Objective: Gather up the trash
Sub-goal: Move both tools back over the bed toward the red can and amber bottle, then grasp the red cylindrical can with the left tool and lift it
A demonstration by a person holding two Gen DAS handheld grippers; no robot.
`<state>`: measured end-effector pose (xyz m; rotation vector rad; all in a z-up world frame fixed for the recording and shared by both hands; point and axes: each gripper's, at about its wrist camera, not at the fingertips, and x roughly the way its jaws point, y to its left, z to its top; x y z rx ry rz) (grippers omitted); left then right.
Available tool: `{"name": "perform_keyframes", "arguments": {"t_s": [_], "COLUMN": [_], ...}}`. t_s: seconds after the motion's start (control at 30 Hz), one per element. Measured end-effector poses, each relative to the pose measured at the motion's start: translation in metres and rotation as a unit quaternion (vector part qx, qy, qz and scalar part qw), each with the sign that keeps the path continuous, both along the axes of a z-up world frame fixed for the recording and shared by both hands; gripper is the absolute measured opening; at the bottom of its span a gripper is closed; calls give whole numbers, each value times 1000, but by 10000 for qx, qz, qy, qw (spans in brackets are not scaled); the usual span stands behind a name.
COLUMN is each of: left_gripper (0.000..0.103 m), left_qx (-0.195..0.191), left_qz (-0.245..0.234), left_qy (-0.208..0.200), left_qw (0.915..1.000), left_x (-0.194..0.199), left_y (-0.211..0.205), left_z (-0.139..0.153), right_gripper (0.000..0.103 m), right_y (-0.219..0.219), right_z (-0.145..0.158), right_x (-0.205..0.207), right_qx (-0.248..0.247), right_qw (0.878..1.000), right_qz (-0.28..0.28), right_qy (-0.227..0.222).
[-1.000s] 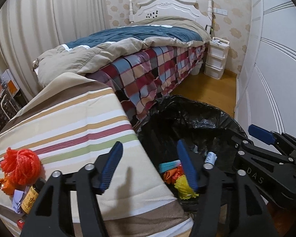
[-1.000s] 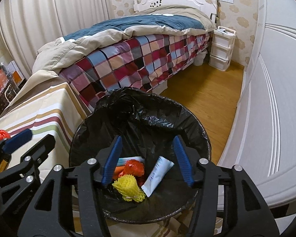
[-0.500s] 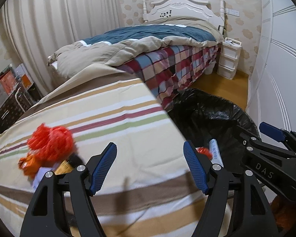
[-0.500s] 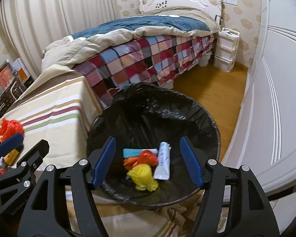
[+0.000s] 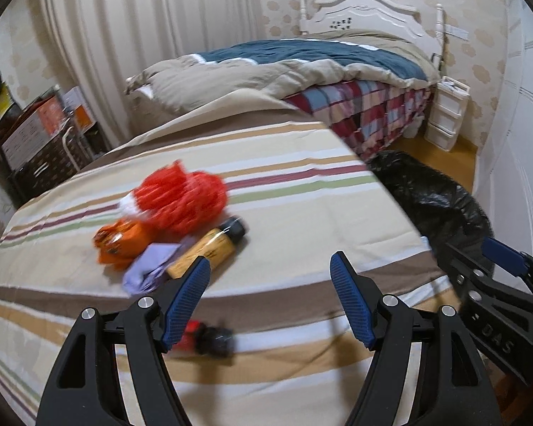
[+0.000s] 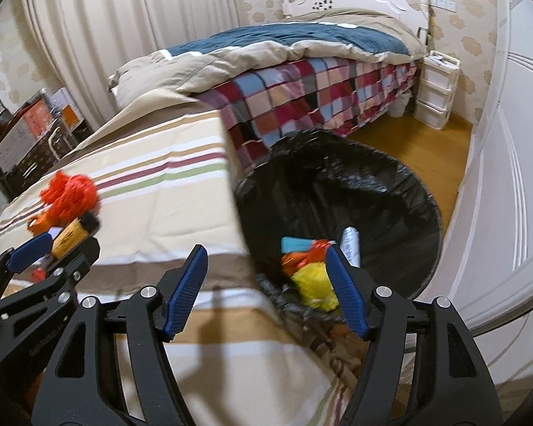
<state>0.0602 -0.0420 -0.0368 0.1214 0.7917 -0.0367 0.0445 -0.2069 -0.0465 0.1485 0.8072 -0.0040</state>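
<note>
Striped cloth (image 5: pixel 302 220) fills mid-frame, trash clustered left of centre — red mesh ball (image 5: pixel 184 197), orange wrapper (image 5: pixel 119 239), amber bottle (image 5: pixel 209 248) — while left gripper (image 5: pixel 270 301) and right gripper (image 6: pixel 266 287) both gape wide, empty; black-lined bin (image 6: pixel 391 191) at right holds yellow netting (image 6: pixel 314 285).

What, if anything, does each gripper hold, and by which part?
Nothing is held. The left gripper is open above the striped cloth, and the right gripper is open beside the bin.
</note>
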Motion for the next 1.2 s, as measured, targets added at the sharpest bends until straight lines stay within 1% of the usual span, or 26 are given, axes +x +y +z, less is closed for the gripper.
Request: {"name": "perform_keyframes", "arguments": {"t_s": [0.13, 0.27, 0.43, 0.53, 0.73, 0.93, 1.13, 1.2], "left_gripper": [70, 70, 70, 70, 70, 70, 70, 63], "left_qx": [135, 173, 189, 177, -26, -188, -488, -492], "left_qz": [238, 404, 521, 513, 514, 578, 557, 557], "left_qy": [-21, 14, 173, 247, 453, 562, 632, 634], "left_qw": [9996, 9990, 9983, 9982, 9976, 9966, 9952, 9952], "left_x": [-5, -11, -17, -21, -29, -34, -35, -34], "left_y": [16, 32, 48, 56, 73, 88, 100, 100], "left_z": [-1, -4, -11, -15, -20, -22, -23, -24], "right_gripper": [67, 67, 67, 68, 68, 68, 68, 68], "right_y": [13, 21, 29, 31, 32, 33, 32, 33], "right_z": [-2, -3, -4, -4, -5, -5, -5, -6], "right_x": [-7, -11, -14, -15, -17, -17, -17, -17], "right_qx": [-19, -10, -54, -69, -70, -62, -68, -68], "right_qw": [9999, 9998, 9997, 9996, 9996, 9996, 9996, 9996], "right_qz": [115, 176, 242, 260, 271, 273, 274, 274], "right_qy": [36, 63, 82, 91, 96, 96, 99, 99]}}
